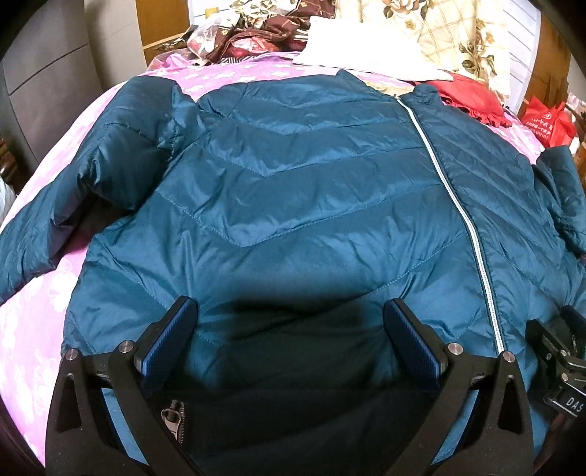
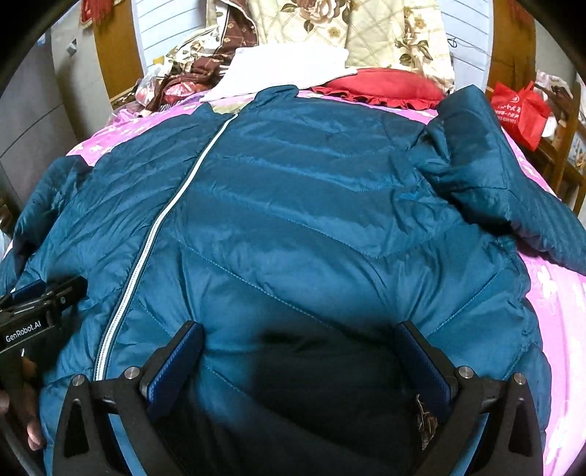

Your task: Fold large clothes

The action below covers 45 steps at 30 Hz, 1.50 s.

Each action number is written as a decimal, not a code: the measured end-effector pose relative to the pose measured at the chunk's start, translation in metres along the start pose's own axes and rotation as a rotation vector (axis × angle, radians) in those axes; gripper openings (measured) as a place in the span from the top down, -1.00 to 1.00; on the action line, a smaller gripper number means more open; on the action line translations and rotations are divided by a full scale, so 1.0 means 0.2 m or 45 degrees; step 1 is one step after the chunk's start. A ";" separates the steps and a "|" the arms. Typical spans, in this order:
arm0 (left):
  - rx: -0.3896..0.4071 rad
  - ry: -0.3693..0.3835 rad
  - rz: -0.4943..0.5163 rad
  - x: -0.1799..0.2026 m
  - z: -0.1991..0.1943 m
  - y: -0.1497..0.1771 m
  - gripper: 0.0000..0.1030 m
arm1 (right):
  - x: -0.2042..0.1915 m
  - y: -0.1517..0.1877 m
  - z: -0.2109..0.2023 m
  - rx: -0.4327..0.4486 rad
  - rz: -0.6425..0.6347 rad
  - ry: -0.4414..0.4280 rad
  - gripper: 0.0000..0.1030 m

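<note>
A teal quilted puffer jacket (image 1: 293, 175) lies front up on a pink floral bed, its white zipper (image 1: 454, 205) closed from collar to hem. It also fills the right wrist view (image 2: 311, 205), zipper (image 2: 154, 234) at left. My left gripper (image 1: 291, 311) is open, fingers spread over the jacket's lower left panel near the hem. My right gripper (image 2: 300, 333) is open over the lower right panel. The left sleeve (image 1: 73, 190) spreads out sideways. The right sleeve (image 2: 494, 175) lies bunched and partly turned onto the body.
The pink bedsheet (image 1: 33, 315) shows around the jacket. At the head of the bed lie a red pillow (image 2: 381, 88), a white cloth (image 2: 289, 69), floral bedding (image 2: 366, 29) and brown fabric (image 1: 256, 36). A red bag (image 2: 520, 110) sits at the right.
</note>
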<state>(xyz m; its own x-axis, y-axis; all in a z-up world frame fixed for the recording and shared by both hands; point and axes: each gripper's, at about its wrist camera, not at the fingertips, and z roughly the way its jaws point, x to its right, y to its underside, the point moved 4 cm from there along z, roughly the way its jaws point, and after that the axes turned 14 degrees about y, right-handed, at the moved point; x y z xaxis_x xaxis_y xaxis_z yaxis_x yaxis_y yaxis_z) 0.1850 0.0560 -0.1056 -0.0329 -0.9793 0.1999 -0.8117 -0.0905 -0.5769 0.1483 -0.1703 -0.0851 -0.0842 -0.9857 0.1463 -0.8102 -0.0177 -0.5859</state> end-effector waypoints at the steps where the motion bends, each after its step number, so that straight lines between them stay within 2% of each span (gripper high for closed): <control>1: -0.001 0.000 0.000 0.00 0.00 0.00 -0.99 | 0.00 0.00 0.00 0.001 0.001 -0.001 -1.00; 23: 0.001 0.007 -0.003 0.00 0.00 0.00 -0.99 | 0.00 0.00 -0.01 -0.001 -0.025 -0.004 -1.00; 27: 0.019 0.022 -0.020 -0.01 -0.03 -0.01 -0.99 | 0.00 0.00 -0.04 0.036 -0.018 0.021 -1.00; 29: 0.075 -0.009 -0.016 -0.05 -0.10 -0.04 -0.99 | 0.01 -0.01 -0.10 0.112 -0.007 0.044 -1.00; 31: 0.185 -0.058 -0.048 -0.16 -0.26 -0.10 -0.99 | 0.02 -0.01 -0.19 0.210 0.014 0.053 -1.00; 34: 0.252 -0.068 -0.157 -0.37 -0.46 -0.18 -0.99 | 0.05 0.00 -0.33 0.309 0.040 0.029 -1.00; 36: 0.296 -0.118 -0.241 -0.58 -0.59 -0.22 -0.99 | 0.07 0.03 -0.40 0.313 0.032 -0.020 -1.00; 37: 0.315 -0.174 -0.289 -0.74 -0.66 -0.23 -0.99 | 0.07 0.04 -0.42 0.303 0.017 -0.040 -1.00; 41: 0.291 -0.370 -0.434 -1.26 -0.78 -0.13 -0.99 | 0.09 0.12 -0.47 0.299 -0.019 0.015 -1.00; 44: 0.254 -0.552 -0.496 -1.61 -0.83 -0.01 -0.99 | 0.10 0.15 -0.43 0.234 0.022 -0.025 -1.00; 45: 0.220 -0.569 -0.516 -1.70 -0.83 0.02 -0.99 | 0.10 0.16 -0.41 0.204 0.026 -0.049 -1.00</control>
<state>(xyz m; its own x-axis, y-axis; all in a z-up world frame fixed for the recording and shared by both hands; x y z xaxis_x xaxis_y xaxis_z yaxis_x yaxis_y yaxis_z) 0.0964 0.4184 -0.0444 0.5353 -0.8387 0.1003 -0.6016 -0.4619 -0.6517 0.0736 -0.1770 -0.0359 -0.0750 -0.9917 0.1040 -0.7054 -0.0210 -0.7085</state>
